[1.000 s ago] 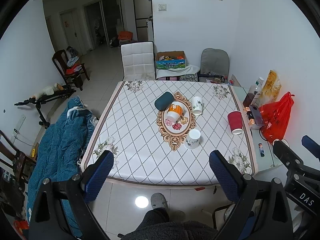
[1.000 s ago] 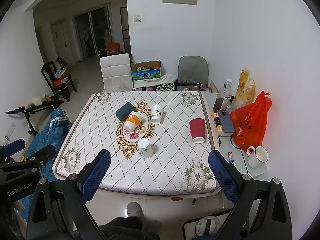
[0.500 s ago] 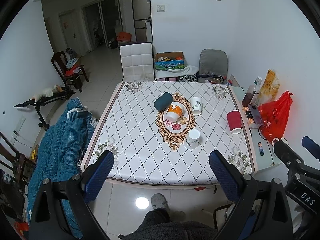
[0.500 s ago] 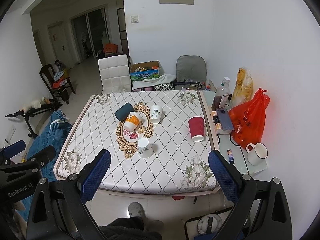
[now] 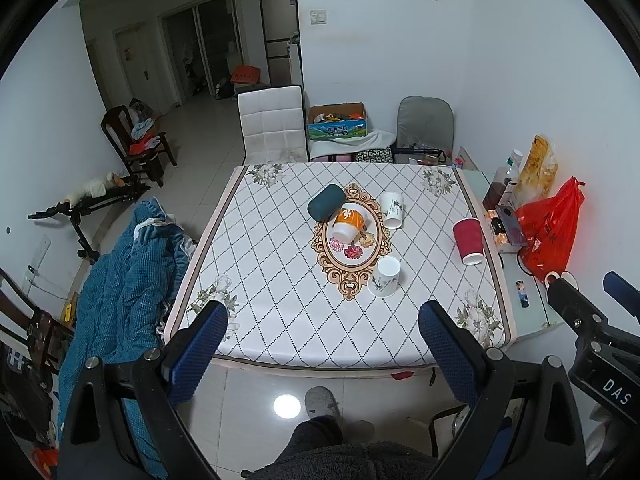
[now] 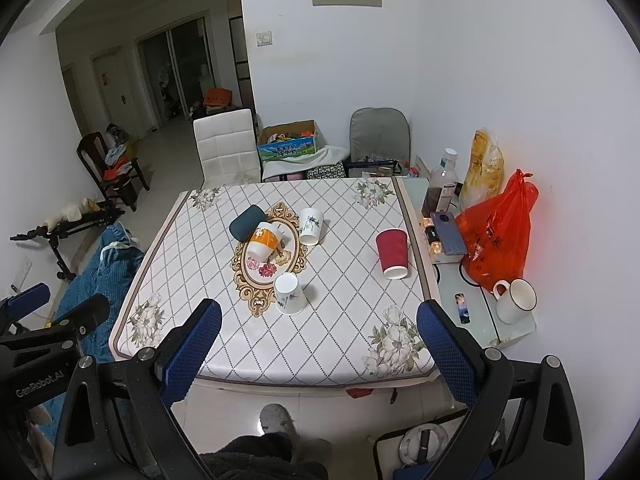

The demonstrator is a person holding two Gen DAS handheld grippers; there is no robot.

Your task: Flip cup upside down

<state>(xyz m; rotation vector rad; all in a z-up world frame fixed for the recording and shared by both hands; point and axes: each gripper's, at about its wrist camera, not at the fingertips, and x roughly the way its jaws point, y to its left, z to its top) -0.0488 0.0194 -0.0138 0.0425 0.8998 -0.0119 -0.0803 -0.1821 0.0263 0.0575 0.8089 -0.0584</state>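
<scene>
Several cups stand upside down on the table [image 5: 280, 280]: a dark teal cup [image 5: 326, 201], an orange-and-white cup [image 5: 347, 221], two white flowered cups [image 5: 391, 209] [image 5: 386, 277] and a red paper cup [image 5: 469, 240]. The same cups show in the right wrist view: teal [image 6: 247, 222], orange [image 6: 262, 241], white [image 6: 311, 225] [image 6: 289, 293], red [image 6: 393, 253]. My left gripper [image 5: 322, 348] and right gripper [image 6: 319, 346] are both open and empty, held well back from the table's near edge.
An ornate oval mat [image 5: 351, 240] lies mid-table. A side shelf on the right holds a red bag [image 6: 496, 228], bottle, phone and a white mug [image 6: 515, 300]. Chairs [image 5: 272, 124] stand behind the table. A blue blanket [image 5: 124, 280] lies at left.
Both views have shifted slightly. The cups have not moved and both grippers stay open.
</scene>
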